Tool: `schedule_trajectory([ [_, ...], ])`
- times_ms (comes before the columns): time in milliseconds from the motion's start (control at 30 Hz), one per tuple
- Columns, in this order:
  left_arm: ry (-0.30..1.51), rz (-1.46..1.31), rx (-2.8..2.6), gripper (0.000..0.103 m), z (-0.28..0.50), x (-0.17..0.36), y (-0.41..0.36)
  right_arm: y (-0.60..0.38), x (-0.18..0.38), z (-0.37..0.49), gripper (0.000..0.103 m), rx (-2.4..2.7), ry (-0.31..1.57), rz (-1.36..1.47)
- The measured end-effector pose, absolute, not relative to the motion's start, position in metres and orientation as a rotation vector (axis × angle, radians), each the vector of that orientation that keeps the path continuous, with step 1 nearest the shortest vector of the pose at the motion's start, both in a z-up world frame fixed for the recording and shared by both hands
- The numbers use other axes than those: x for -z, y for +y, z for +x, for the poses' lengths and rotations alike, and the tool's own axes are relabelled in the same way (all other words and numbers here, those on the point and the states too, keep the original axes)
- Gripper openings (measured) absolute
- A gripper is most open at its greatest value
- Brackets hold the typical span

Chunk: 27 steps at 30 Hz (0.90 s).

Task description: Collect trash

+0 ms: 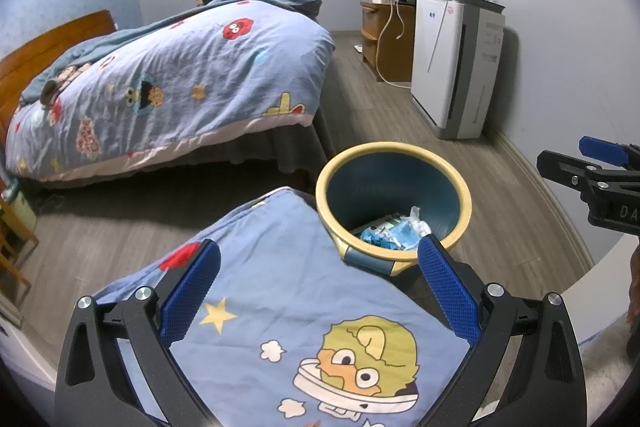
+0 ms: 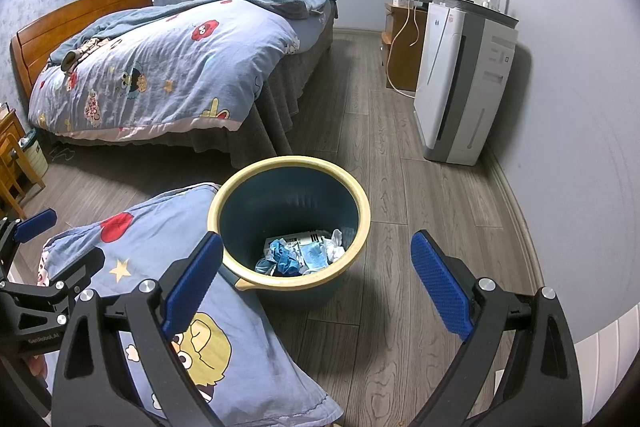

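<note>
Directly under both cameras lies a blue cartoon-print pillow [image 1: 288,307], and your left gripper [image 1: 320,287] hangs over it with fingers spread wide, gripping nothing. Your right gripper [image 2: 316,283] is likewise spread wide and empty, poised above the wood floor [image 2: 420,195].

Trash bin [image 2: 288,227]: blue with a yellow rim, standing upright on the floor, its near-left rim touching the pillow edge. Inside at the bottom sits collected trash [image 2: 304,251]: blue crumpled pieces, white tissue, a printed wrapper.

Key relation: the bin mouth lies forward between the right gripper's fingers, slightly left of centre; from the left gripper it lies forward and to the right, partly behind the right finger. Judgement: your right hand is the nearer one to the bin.

No loose trash shows on the floor or on the bed [image 2: 160,75] in either view. Judgement: collection looks close to done, or the remaining pieces lie out of view.
</note>
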<state>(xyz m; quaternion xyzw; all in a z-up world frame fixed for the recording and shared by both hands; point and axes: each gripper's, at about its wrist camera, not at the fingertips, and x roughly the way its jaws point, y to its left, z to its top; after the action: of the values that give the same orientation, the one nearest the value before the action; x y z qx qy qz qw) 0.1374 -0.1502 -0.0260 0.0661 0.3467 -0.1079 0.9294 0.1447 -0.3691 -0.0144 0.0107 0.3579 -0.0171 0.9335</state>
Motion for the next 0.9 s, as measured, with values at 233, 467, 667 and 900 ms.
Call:
schedule_trajectory([
  [233,0.712,0.138,0.219,0.098,0.137,0.0266,-0.1495,-0.3689,0.0143,0.1452,0.093,0.034,0.731,0.022],
  [467,0.717,0.129,0.227,0.098,0.1313,0.0316,-0.1459,-0.369,0.014,0.1452,0.093,0.035,0.732,0.023],
  [667,0.726,0.134,0.234,0.098,0.1303,0.033,-0.1454,-0.3701,0.0149,0.146,0.093,0.035,0.732,0.023],
  [900,0.745,0.18,0.247,0.098,0.1286,0.0352,-0.1488,-0.3699,0.0148,0.1463,0.093,0.035,0.734,0.023],
])
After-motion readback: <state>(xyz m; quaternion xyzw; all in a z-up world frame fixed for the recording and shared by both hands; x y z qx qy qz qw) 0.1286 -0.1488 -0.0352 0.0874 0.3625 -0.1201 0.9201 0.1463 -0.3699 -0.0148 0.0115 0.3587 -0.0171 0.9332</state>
